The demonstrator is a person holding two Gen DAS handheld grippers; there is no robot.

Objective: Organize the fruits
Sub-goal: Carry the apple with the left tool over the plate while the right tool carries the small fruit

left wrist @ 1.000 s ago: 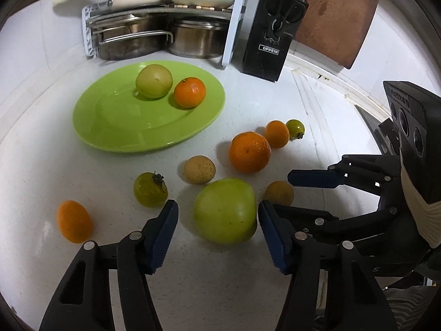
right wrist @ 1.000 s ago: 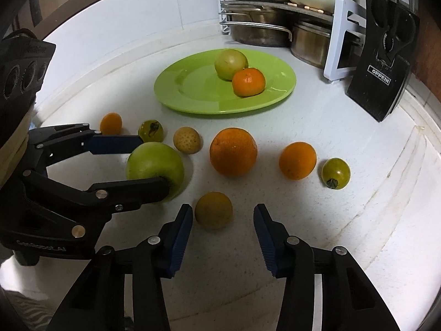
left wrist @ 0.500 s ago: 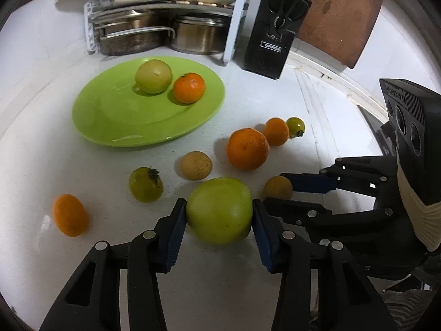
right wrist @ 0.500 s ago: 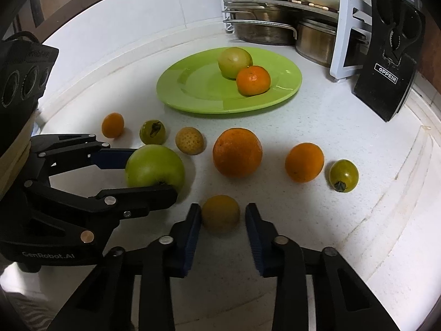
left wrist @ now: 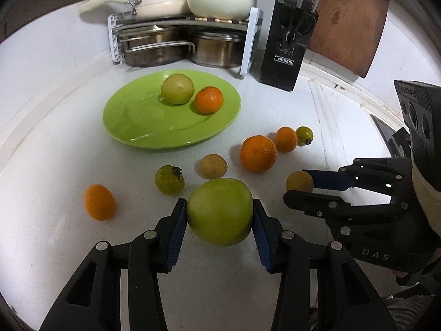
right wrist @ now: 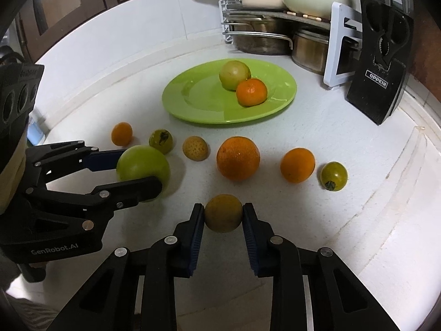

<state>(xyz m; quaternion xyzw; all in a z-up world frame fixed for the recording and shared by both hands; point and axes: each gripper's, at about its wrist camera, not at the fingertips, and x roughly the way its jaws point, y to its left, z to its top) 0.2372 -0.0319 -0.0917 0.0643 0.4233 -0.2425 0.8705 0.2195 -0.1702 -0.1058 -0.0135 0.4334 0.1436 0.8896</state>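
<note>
My left gripper (left wrist: pixel 220 215) is shut on a big green apple (left wrist: pixel 220 211), which also shows in the right wrist view (right wrist: pixel 142 164). My right gripper (right wrist: pixel 223 216) is shut on a small yellow-brown fruit (right wrist: pixel 223 212), seen from the left wrist too (left wrist: pixel 299 181). A green plate (left wrist: pixel 137 121) farther back holds a pale green fruit (left wrist: pixel 177 88) and a tangerine (left wrist: pixel 209 99). Loose on the counter lie a large orange (left wrist: pixel 258 153), a smaller orange (left wrist: pixel 286 139), two green tomatoes (left wrist: pixel 168 179) (left wrist: pixel 304 135), a speckled tan fruit (left wrist: pixel 213 166) and a small orange at the left (left wrist: pixel 99 202).
A rack with steel pots and cream cookware (left wrist: pixel 182 35) stands behind the plate. A black knife block (left wrist: pixel 288 47) and a wooden board (left wrist: pixel 347 22) stand at the back right. The white counter's raised rim (right wrist: pixel 408 182) curves along the right.
Both grippers have closed: the left onto the green apple, the right onto the small yellow-brown fruit. Both moved slightly forward around their fruits.
</note>
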